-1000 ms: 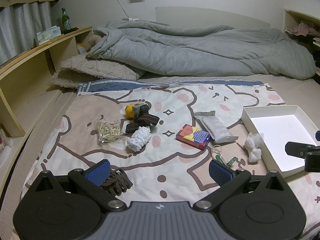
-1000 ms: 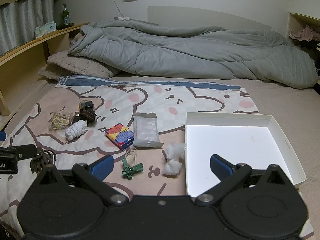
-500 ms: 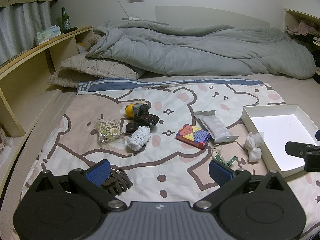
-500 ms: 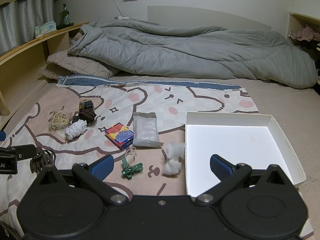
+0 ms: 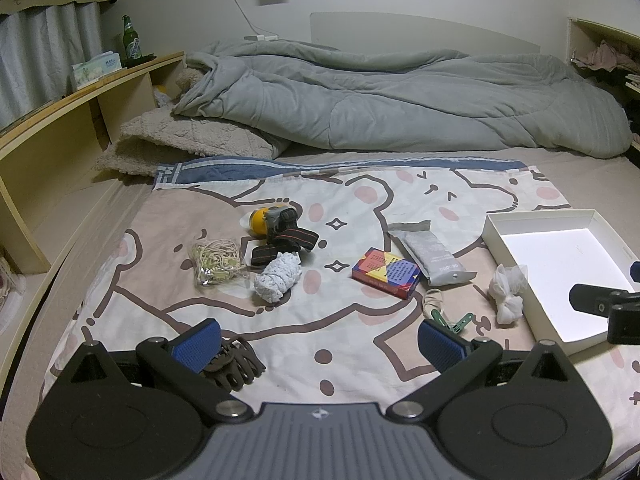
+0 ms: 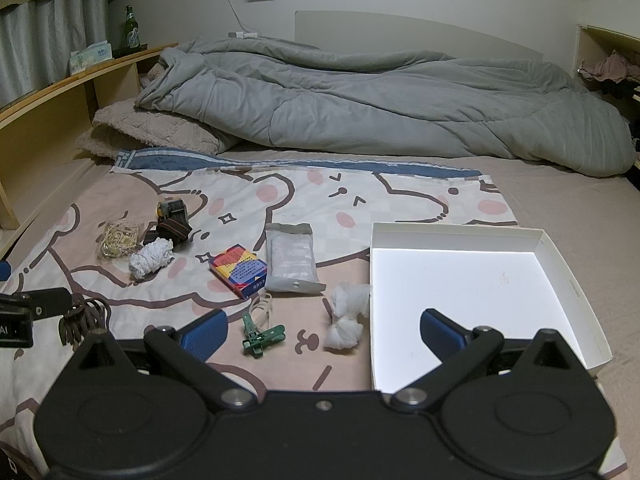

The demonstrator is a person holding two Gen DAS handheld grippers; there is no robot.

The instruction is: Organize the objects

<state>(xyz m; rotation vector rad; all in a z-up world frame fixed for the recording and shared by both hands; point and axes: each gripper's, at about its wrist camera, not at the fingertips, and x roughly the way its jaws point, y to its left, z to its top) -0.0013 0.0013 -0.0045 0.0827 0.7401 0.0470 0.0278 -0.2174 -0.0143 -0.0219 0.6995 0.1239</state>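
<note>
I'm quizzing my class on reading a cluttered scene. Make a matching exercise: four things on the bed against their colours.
Things:
1. clothes peg
2. tray
3. pouch
4. hair clip

Colours:
A. white
B. dark brown
C. green
D. grey

Pairs: 1-C, 2-A, 3-D, 4-B
</note>
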